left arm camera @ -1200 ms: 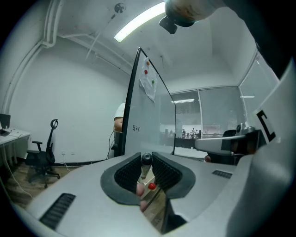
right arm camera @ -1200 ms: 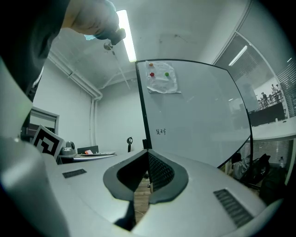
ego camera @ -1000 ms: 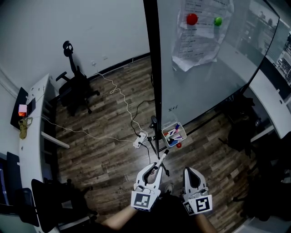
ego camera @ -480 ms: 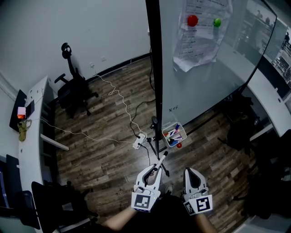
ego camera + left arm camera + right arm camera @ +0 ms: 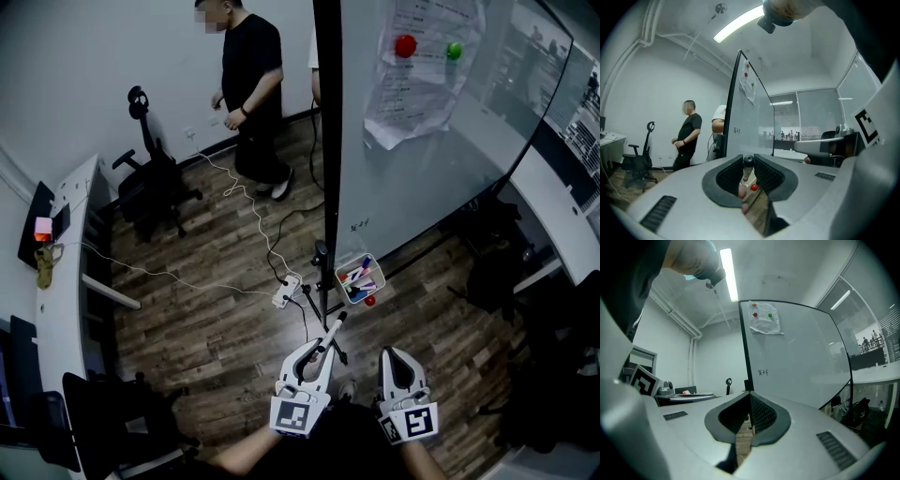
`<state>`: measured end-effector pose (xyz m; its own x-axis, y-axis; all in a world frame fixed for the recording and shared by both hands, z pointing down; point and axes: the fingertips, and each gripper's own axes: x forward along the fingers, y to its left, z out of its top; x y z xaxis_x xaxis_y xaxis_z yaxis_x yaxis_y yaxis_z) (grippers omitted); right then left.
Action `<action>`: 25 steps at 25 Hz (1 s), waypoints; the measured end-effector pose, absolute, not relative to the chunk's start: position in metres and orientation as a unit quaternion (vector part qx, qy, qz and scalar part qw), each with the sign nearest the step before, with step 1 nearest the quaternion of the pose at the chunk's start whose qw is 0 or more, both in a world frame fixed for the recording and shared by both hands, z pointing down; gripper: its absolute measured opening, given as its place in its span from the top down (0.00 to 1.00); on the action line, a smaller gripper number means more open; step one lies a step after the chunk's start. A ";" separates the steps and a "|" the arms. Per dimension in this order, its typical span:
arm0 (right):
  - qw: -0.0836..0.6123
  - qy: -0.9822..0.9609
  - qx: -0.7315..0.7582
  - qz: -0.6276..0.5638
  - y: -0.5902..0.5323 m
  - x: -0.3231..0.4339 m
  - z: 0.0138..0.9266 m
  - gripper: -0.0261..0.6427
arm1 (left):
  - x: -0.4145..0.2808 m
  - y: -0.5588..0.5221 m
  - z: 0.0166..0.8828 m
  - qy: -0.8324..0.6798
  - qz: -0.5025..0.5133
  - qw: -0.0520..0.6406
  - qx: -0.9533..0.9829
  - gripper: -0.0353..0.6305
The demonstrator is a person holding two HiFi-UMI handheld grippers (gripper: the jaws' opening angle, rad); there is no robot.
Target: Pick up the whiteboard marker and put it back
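Note:
My left gripper (image 5: pixel 320 353) is shut on a whiteboard marker (image 5: pixel 331 330), which sticks out forward toward the whiteboard's (image 5: pixel 431 159) foot. In the left gripper view, the marker (image 5: pixel 748 171) stands pinched between the dark jaw pads of the left gripper (image 5: pixel 748 164), its dark cap pointing away. A clear tray (image 5: pixel 359 277) with several markers sits at the bottom of the board, ahead of the gripper and apart from it. My right gripper (image 5: pixel 395 362) hangs beside the left one. Its jaws meet in the right gripper view (image 5: pixel 749 405), with nothing between them.
A person in black (image 5: pixel 251 94) stands at the board's left edge, near an office chair (image 5: pixel 155 183). A power strip (image 5: pixel 285 292) and white cable lie on the wood floor. Paper (image 5: pixel 412 75) hangs on the board under red and green magnets. A desk (image 5: pixel 66 281) runs along the left.
A person in black has come into view at the whiteboard's left edge. Both grippers and the marker have stayed where they were.

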<state>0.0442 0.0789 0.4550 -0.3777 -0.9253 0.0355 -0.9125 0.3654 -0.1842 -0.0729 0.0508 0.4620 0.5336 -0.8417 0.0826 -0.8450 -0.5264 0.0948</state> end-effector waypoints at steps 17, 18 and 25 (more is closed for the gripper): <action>0.022 0.814 -0.574 -0.084 0.069 0.022 0.457 0.94 | -0.088 0.039 0.467 -0.459 0.003 0.075 0.885 0.82; 0.021 0.813 -0.576 -0.085 0.069 0.020 0.457 0.94 | -0.089 0.038 0.467 -0.457 0.000 0.078 0.886 0.82; 0.026 0.803 -0.589 -0.087 0.068 0.010 0.455 0.94 | -0.097 0.037 0.471 -0.437 -0.004 0.098 0.894 0.82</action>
<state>0.0098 0.0677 0.4547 -0.3044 -0.9506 0.0611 -0.9416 0.2906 -0.1703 -0.0967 0.0368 0.4709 0.6185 -0.7818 0.0788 -0.7804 -0.5995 0.1778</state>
